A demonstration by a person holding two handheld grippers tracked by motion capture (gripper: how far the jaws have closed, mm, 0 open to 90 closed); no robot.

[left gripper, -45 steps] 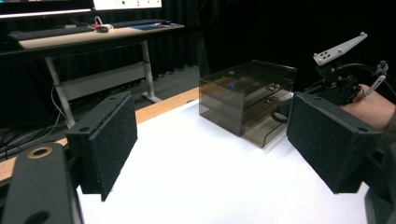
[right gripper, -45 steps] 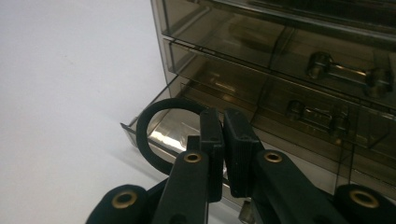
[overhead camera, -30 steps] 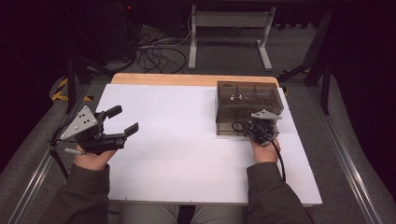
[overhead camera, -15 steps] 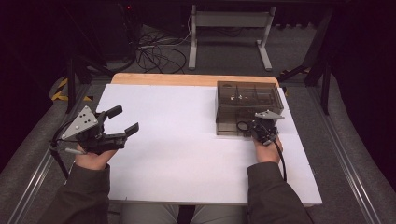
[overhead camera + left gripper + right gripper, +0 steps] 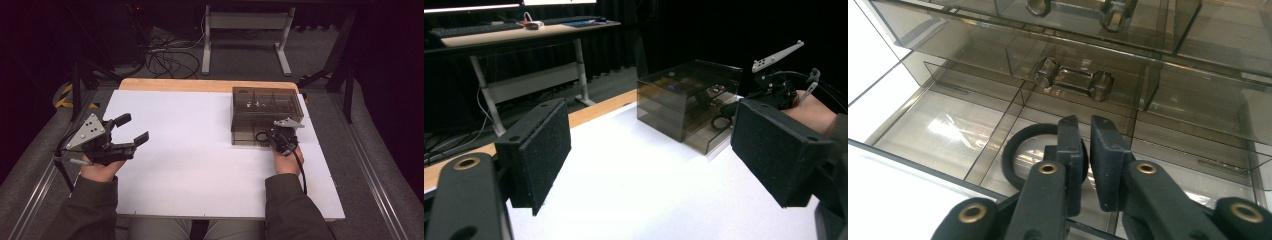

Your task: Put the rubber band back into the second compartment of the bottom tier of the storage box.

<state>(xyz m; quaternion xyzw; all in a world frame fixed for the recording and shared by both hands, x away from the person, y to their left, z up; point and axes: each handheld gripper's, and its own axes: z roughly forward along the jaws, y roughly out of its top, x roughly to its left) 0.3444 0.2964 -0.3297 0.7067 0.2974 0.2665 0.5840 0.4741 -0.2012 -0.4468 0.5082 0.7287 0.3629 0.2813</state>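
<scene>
A smoked clear drawer box (image 5: 265, 105) stands at the table's right, and its bottom drawer (image 5: 948, 125) is pulled out. A black ring (image 5: 1020, 145) lies in that drawer. My right gripper (image 5: 1087, 125) reaches down into the drawer right at the ring. Its jaws have just been opening and stand a narrow gap apart with nothing showing in the gap. The ring's right side is hidden behind one jaw. In the high view the right gripper (image 5: 274, 135) sits at the box's front. My left gripper (image 5: 132, 128) hovers open at the table's left and holds nothing.
The white table top (image 5: 200, 150) stretches between the two hands. The middle drawer's handle (image 5: 1074, 80) is just above the right gripper's jaws. Small parts lie in the box's top compartments (image 5: 255, 104). A desk frame (image 5: 245, 30) and cables lie beyond the far edge.
The right gripper has edged slightly to the right at the drawer's front. The left gripper has not moved.
</scene>
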